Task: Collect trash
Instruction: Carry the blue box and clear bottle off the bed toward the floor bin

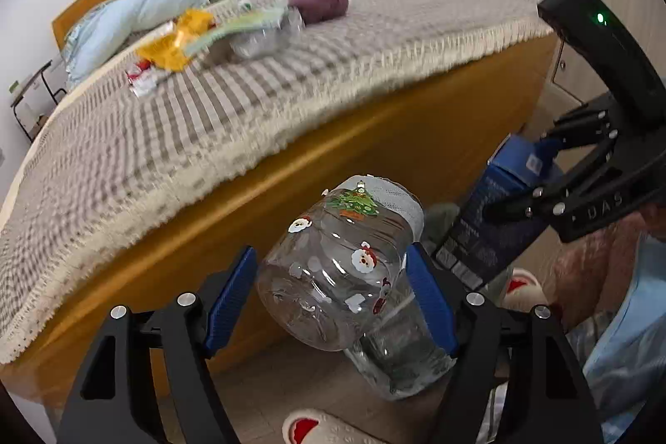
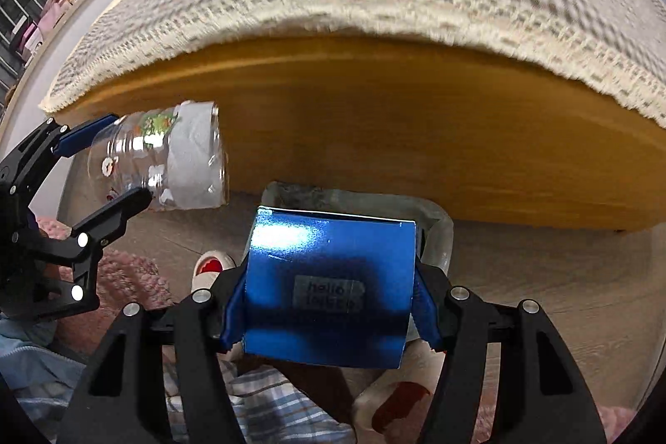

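Note:
My left gripper (image 1: 331, 261) is shut on a clear plastic bottle (image 1: 333, 277) with Santa and Christmas-tree stickers, blue pads pressing both sides. It hangs over a bin lined with a clear bag (image 1: 399, 365) on the floor by the bed. My right gripper (image 2: 331, 277) is shut on a shiny blue box (image 2: 329, 290), just above the same bin (image 2: 437, 231). In the left wrist view the right gripper (image 1: 533, 173) holds the blue box (image 1: 495, 219) at the right. In the right wrist view the left gripper (image 2: 125, 159) holds the bottle (image 2: 166, 161) at the left.
A wooden bed (image 1: 374, 136) with a checked blanket (image 1: 208, 102) rises just behind the bin. More litter lies on it: a yellow wrapper (image 1: 175, 40), a crushed clear bottle (image 1: 258, 40), a red-and-white wrapper (image 1: 141, 78) and a purple bundle (image 1: 318, 1). Slippers (image 1: 320, 427) and a person's legs are below.

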Demonstrator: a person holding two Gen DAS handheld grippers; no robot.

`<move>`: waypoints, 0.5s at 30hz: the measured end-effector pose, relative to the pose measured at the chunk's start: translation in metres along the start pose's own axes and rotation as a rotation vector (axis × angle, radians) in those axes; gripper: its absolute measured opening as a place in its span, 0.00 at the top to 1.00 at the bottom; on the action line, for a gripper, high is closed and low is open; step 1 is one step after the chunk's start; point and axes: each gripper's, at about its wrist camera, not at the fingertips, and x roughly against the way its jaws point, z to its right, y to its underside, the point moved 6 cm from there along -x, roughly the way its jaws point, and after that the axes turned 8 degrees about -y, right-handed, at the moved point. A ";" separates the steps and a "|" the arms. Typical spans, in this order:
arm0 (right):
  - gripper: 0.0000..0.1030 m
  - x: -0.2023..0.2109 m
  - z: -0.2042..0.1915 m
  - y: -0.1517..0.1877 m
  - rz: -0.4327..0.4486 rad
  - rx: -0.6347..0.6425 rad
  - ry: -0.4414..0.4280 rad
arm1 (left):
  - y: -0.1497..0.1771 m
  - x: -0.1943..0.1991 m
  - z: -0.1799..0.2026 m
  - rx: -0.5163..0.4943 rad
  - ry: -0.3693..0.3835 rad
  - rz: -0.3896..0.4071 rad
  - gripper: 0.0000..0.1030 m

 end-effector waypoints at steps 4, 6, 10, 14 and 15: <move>0.40 -0.011 0.007 0.005 -0.008 0.000 0.006 | 0.011 -0.011 0.006 -0.018 0.009 -0.047 0.31; 0.40 -0.016 0.010 0.007 -0.009 0.005 0.008 | 0.018 -0.019 0.009 -0.027 0.017 -0.074 0.31; 0.40 -0.028 0.016 0.011 -0.009 0.002 0.012 | 0.028 -0.033 0.016 -0.054 0.018 -0.118 0.31; 0.40 -0.036 0.018 0.018 -0.002 0.009 0.020 | 0.030 -0.045 0.017 -0.058 0.020 -0.148 0.31; 0.40 -0.038 0.019 0.020 -0.002 0.011 0.019 | 0.032 -0.048 0.018 -0.062 0.021 -0.154 0.31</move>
